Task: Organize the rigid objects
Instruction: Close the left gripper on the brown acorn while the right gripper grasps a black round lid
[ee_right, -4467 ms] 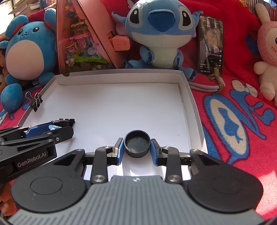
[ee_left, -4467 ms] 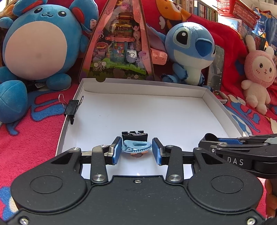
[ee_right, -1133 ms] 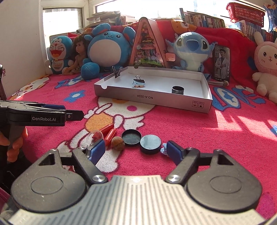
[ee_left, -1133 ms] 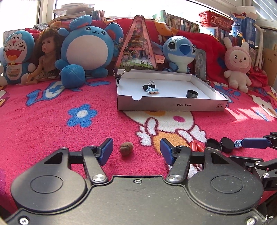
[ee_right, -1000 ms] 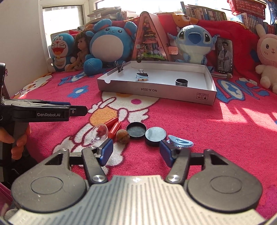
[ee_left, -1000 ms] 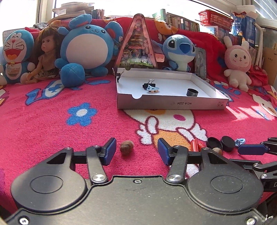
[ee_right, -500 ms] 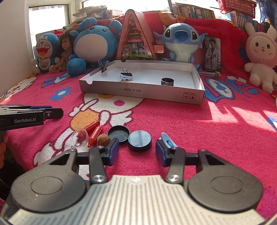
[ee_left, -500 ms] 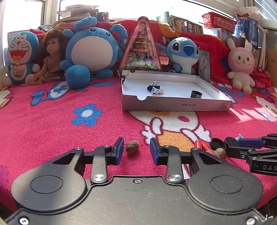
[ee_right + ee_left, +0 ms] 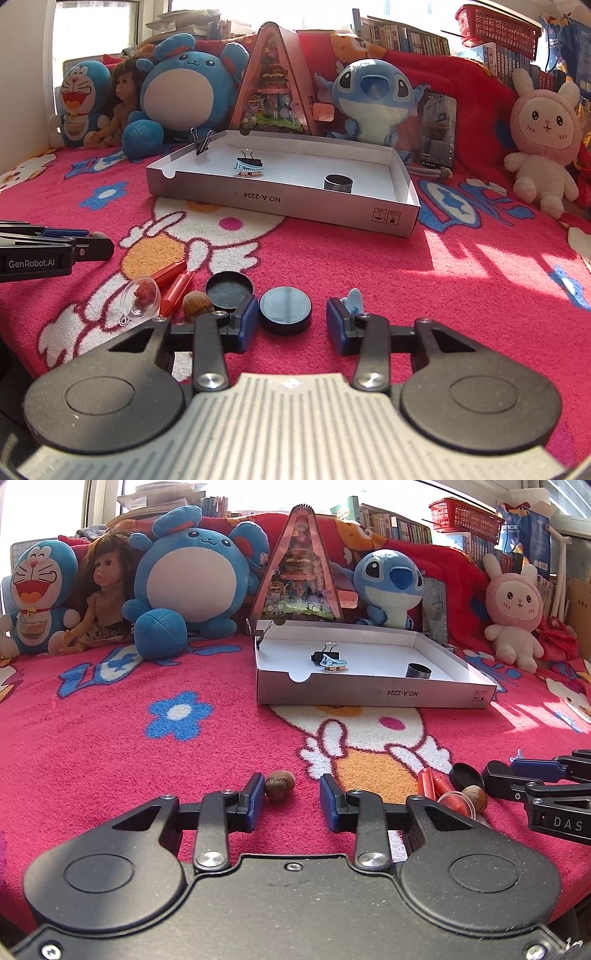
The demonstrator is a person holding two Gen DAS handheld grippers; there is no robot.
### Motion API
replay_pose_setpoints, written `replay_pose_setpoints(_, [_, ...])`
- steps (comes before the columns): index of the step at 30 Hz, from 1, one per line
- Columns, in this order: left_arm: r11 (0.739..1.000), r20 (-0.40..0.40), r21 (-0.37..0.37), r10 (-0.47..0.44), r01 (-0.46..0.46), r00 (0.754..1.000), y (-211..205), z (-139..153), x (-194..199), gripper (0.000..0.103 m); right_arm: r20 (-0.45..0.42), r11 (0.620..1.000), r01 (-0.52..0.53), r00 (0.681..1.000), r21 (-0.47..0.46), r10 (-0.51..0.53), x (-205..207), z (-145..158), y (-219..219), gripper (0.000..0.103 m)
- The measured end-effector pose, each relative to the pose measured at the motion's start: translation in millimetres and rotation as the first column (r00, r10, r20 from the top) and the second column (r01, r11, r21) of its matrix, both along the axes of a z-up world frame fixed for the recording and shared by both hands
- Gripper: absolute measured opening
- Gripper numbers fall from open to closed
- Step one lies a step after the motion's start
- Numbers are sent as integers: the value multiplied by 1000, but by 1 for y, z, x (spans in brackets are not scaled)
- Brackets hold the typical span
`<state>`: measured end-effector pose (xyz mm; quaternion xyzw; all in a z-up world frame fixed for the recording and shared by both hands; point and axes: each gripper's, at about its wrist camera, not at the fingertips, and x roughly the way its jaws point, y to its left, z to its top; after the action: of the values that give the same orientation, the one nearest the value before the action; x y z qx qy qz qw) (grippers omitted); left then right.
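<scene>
My left gripper (image 9: 291,799) is open low over the red blanket, with a brown nut (image 9: 280,784) between its fingers, against the left pad. My right gripper (image 9: 291,325) is open around a black round lid (image 9: 285,310); a blue clip (image 9: 352,297) lies by its right finger. Beside the lid lie an upturned black cap (image 9: 229,290), a second nut (image 9: 197,302), two red tubes (image 9: 173,282) and a clear capsule (image 9: 142,295). The white box (image 9: 373,696) holds a binder clip with a blue clip (image 9: 332,661) and a black ring (image 9: 418,671).
Plush toys, a doll (image 9: 101,594) and a triangular toy house (image 9: 301,568) line the back behind the box. A phone (image 9: 437,129) leans by the blue plush. A binder clip (image 9: 201,142) is clamped on the box's left wall. Books and a red basket (image 9: 498,24) stand far behind.
Both grippers left the box and came down to the loose items on the blanket. In the last second both jaws narrowed, the left around the nut, the right around the black lid.
</scene>
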<state>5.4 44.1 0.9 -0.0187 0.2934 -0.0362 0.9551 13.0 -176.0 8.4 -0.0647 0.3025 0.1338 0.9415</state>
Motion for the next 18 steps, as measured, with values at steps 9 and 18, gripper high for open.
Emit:
replay_pose_setpoints(9, [1000,3,5,-13,13,1000,-5,5,2,16,-19,999,8,1000,39,-7,2,3,-2,38])
replay_pose_setpoints(18, [999,22,-23,-46,46,999,-11,19,10,16,-3,997,24,1000,71,-24,6,16,-6,38])
